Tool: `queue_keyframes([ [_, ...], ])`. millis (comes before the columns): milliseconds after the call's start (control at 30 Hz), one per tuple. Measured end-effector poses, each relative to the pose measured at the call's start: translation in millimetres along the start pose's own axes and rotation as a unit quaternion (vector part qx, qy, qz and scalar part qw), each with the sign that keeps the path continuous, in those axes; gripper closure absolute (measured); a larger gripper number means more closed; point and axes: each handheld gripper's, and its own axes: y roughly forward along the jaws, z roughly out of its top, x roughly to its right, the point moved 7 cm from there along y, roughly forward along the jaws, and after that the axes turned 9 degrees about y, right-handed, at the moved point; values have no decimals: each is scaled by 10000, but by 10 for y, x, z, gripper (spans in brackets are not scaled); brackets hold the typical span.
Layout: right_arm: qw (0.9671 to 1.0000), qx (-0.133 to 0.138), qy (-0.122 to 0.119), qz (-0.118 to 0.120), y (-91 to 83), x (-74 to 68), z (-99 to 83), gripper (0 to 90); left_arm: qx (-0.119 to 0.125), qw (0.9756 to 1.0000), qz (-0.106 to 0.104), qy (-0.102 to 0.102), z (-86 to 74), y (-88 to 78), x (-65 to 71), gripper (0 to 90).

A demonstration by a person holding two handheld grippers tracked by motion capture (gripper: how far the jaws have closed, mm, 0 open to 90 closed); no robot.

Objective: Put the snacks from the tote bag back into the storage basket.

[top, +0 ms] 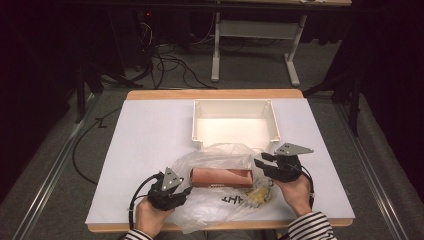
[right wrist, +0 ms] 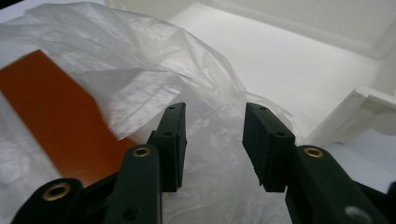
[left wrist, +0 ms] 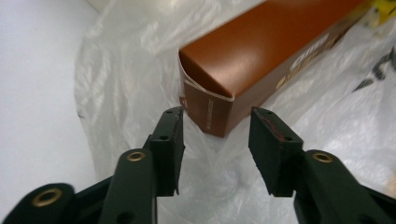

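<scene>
A brown box lies inside a clear plastic bag at the table's near middle. Something yellow sits in the bag by the box's right end. My left gripper is at the box's left end, open, its jaws either side of the box's near corner with bag film between them. My right gripper is at the bag's right side, open, with thin plastic between its jaws. The box shows through the bag to the left of the right gripper.
A white open tray stands just behind the bag, its rim close to my right gripper. The white table top has free room at left and right. Black lettering marks the bag near the front edge.
</scene>
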Motion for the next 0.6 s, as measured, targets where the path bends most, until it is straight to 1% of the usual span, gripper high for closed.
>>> queue_keyframes([
  [33,10000,22,-19,11,-32,-24,-6,585,127,9999,25,-69,43,-39,-23,530],
  [67,10000,22,-19,11,-32,-24,-6,585,127,9999,25,-69,43,-39,-23,504],
  [100,10000,39,-63,16,-54,-36,-12,581,188,9997,67,-104,68,-60,-43,504],
  [133,9999,65,-90,26,-77,-50,-21,575,205,9996,162,-109,94,-81,-73,480],
  [200,10000,70,-59,26,-104,-63,-46,559,212,9993,284,-133,133,-101,-136,450],
  [233,10000,1,-24,6,-107,-64,-83,546,211,9991,334,-164,147,-106,-166,413],
  [267,10000,1,-24,6,-107,-64,-83,546,203,9988,395,-199,163,-108,-210,413],
  [333,10000,-53,-21,-12,-95,-53,-114,543,171,9982,502,-274,190,-101,-308,385],
  [400,9999,-122,8,-10,-78,-41,-146,542,176,9977,538,-382,210,-78,-406,378],
  [467,9999,-141,26,-5,-64,-35,-163,540,117,9972,565,-470,221,-34,-495,373],
  [600,9996,-286,16,0,-22,-28,-209,546,8,9970,563,-537,220,76,-575,373],
])
